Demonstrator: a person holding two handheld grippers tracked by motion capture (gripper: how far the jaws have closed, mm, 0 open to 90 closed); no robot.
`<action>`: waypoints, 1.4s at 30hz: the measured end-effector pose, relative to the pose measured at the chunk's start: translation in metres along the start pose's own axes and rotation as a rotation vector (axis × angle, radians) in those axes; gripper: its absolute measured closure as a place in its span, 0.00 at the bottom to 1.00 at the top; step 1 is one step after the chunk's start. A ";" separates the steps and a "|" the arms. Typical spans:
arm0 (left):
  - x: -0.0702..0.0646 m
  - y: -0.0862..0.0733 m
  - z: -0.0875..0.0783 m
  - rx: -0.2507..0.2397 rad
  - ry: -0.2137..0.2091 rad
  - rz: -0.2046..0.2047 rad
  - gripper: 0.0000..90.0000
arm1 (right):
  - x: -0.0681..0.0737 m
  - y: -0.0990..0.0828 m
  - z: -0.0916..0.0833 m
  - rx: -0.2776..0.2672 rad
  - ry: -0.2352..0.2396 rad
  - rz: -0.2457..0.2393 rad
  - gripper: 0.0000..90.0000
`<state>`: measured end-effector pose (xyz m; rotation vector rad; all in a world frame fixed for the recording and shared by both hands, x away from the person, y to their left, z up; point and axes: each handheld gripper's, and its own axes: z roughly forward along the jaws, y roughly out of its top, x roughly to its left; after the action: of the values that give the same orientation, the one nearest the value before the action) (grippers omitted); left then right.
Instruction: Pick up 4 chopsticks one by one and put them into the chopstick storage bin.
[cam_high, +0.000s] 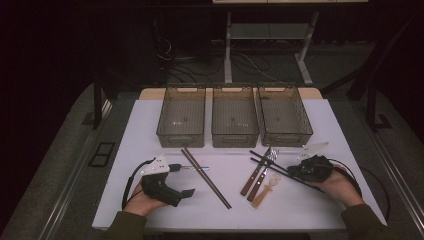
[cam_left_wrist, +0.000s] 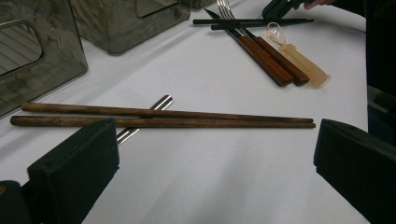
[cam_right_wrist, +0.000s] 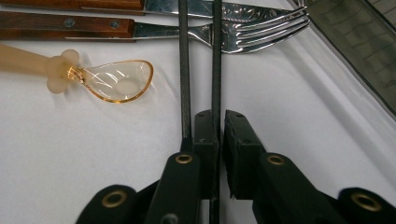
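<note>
Right tool (cam_right_wrist: 219, 135): jaws clenched on one of the two black chopsticks (cam_right_wrist: 216, 60); the second black chopstick runs just beside the left jaw, outside the grip. Both sticks lie across the tines of a fork (cam_right_wrist: 261, 30) with a wooden handle. An amber spoon (cam_right_wrist: 116, 79) rests on the white bench (cam_right_wrist: 70, 154) to their left.

Left tool (cam_left_wrist: 215, 154): jaws released, wide apart, nothing between them, low over the bench. Ahead of it lies a pair of brown chopsticks (cam_left_wrist: 163, 119), crossing a metal handle (cam_left_wrist: 161, 101).

Three grey bins (cam_high: 234, 120) stand side by side at the bench's far edge.
</note>
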<state>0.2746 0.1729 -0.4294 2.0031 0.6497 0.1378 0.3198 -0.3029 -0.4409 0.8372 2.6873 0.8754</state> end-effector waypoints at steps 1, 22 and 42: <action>0.000 0.000 0.000 0.001 0.000 0.000 0.00 | 0.000 0.000 0.000 -0.001 0.001 -0.002 0.95; 0.000 0.000 0.000 -0.001 0.000 0.002 0.00 | 0.001 0.000 -0.001 -0.007 -0.009 0.025 0.96; -0.001 0.000 0.001 -0.002 -0.007 0.005 0.00 | -0.005 -0.002 -0.016 -0.098 -0.016 0.047 0.96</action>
<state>0.2744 0.1721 -0.4294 2.0028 0.6402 0.1340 0.3172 -0.3144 -0.4293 0.8852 2.5966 0.9974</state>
